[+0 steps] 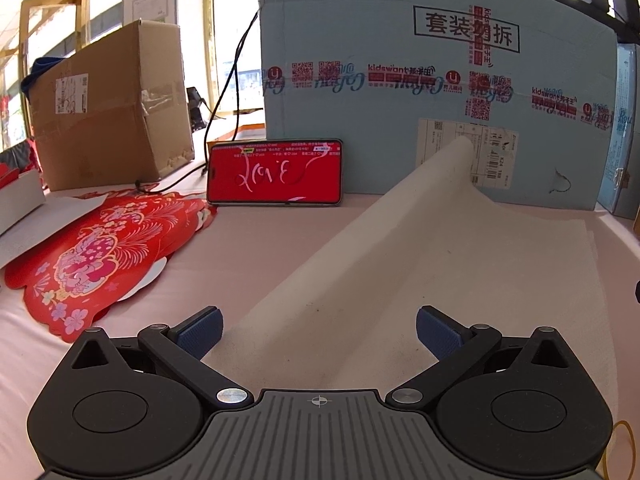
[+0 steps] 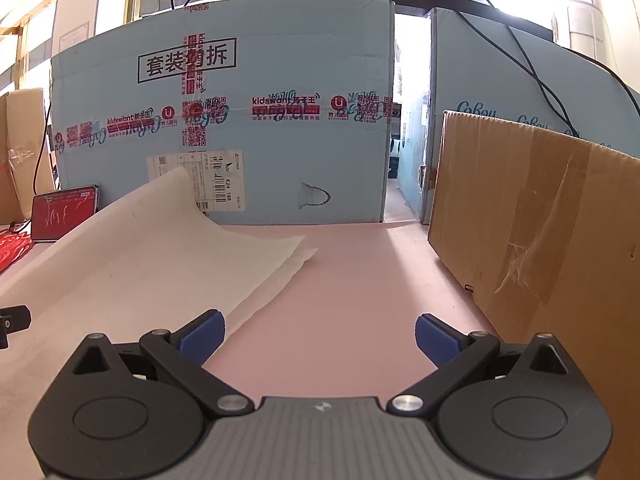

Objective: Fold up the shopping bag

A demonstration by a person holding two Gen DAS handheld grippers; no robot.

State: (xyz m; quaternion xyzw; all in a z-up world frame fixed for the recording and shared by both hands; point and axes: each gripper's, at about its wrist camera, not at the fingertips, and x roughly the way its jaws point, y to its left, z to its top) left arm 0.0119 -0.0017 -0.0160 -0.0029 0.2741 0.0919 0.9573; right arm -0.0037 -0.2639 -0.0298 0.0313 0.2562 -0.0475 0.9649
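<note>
Left gripper [image 1: 319, 330] jaws spread wide, nothing between the pads, poised over the near end of the white shopping bag [image 1: 420, 264]. Right gripper [image 2: 318, 338] likewise spread and empty, above bare pink tabletop [image 2: 360, 280] just right of the bag's edge.

Count: one bag, one phone [image 1: 275, 172], two brown cartons [image 1: 112, 108] [image 2: 552, 240], two blue printed cartons [image 1: 400, 92] [image 2: 500, 92].

Bag lies in front of the large blue carton, far left corner curled up against its shipping label; two layered edges show at the far right corner. Phone leans on that carton, left of the bag. Red paper decoration [image 1: 100, 256] further left, partly cropped. All cartons closed; contents not visible.
</note>
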